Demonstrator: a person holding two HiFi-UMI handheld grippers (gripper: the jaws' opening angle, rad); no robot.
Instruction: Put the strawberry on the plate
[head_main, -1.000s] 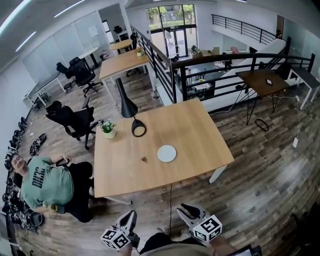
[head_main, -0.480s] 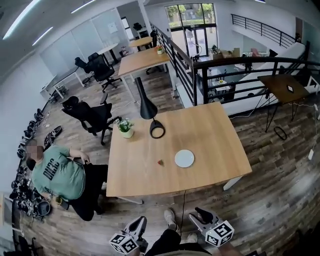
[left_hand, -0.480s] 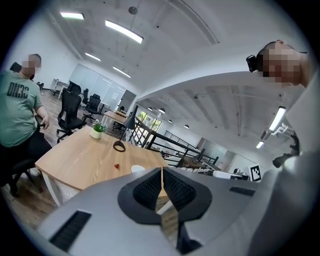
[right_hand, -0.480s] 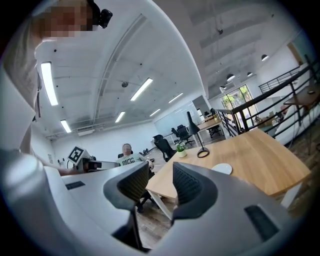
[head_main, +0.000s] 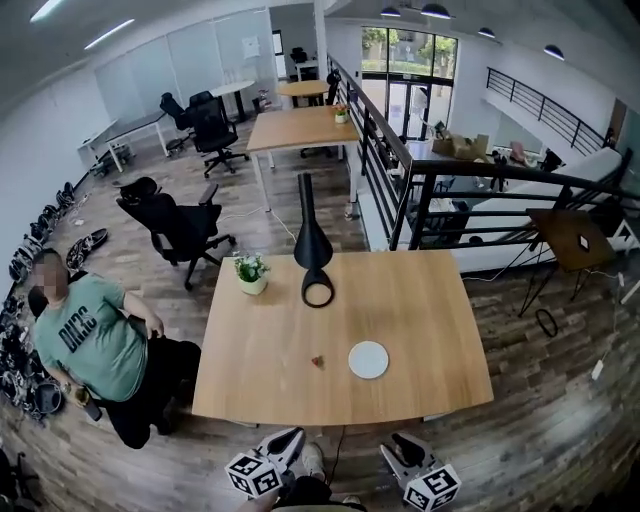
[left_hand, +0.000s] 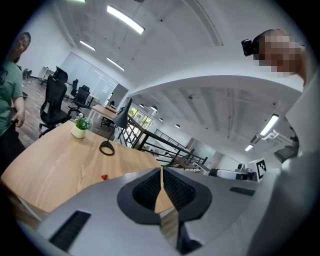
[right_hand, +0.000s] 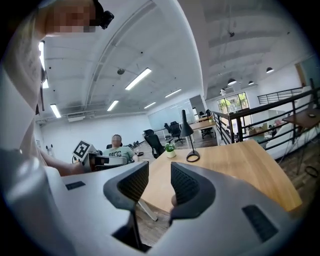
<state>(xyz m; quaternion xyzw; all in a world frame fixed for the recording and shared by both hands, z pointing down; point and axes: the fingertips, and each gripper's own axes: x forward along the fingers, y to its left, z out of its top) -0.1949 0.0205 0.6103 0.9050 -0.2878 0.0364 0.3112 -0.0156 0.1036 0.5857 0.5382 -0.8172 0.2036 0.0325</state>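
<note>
Red strawberry (head_main: 317, 361), small, alone on wooden table (head_main: 430, 320), near round white plate (head_main: 368, 359)

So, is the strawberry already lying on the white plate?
No, in the head view the strawberry lies on the bare wooden table, left of the plate and apart from it.

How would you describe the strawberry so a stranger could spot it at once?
Find the big wooden table nearest the camera, with a black lamp and a potted plant at its far side. Toward the near edge lies a round white plate; the strawberry is the tiny red speck left of it, not touching, the only red thing there.
</note>
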